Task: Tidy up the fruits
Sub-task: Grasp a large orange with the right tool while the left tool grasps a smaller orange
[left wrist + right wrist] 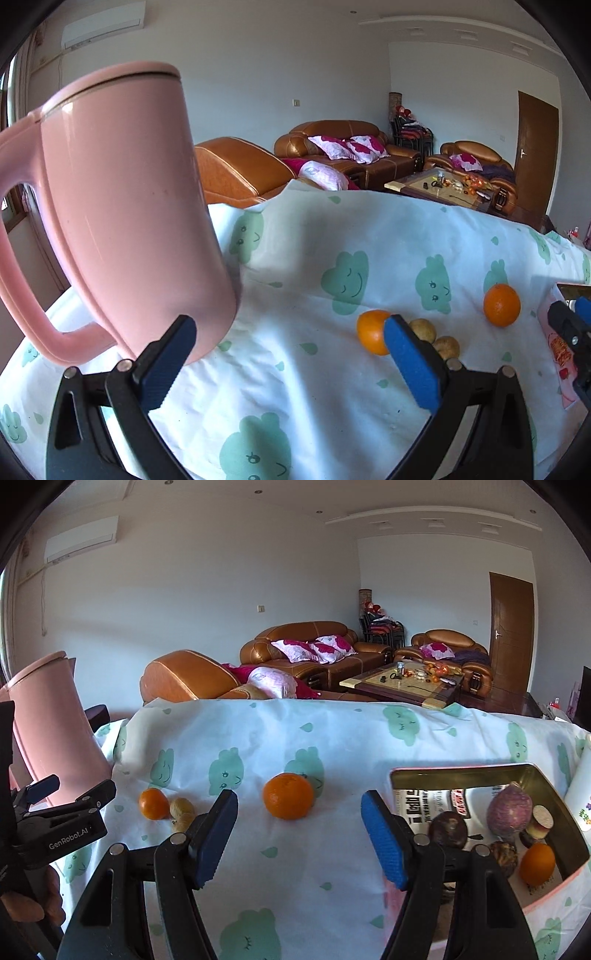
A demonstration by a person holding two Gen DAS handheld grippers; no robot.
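Observation:
A large orange [288, 796] [501, 305] lies on the cloud-print cloth. A smaller orange [154, 804] [372, 331] lies further left beside two small tan fruits [181, 811] [423, 329]. A metal tin [543, 775] at the right holds several dark and purple fruits and one orange [537, 864]. My right gripper [300, 836] is open and empty, just in front of the large orange. My left gripper [290, 360] is open and empty, its right finger beside the smaller orange; it also shows in the right wrist view [70, 788].
A tall pink kettle [122, 206] [51, 731] stands at the table's left, close to my left gripper's left finger. A white bottle [580, 786] stands right of the tin. Sofas and a coffee table lie beyond the table's far edge.

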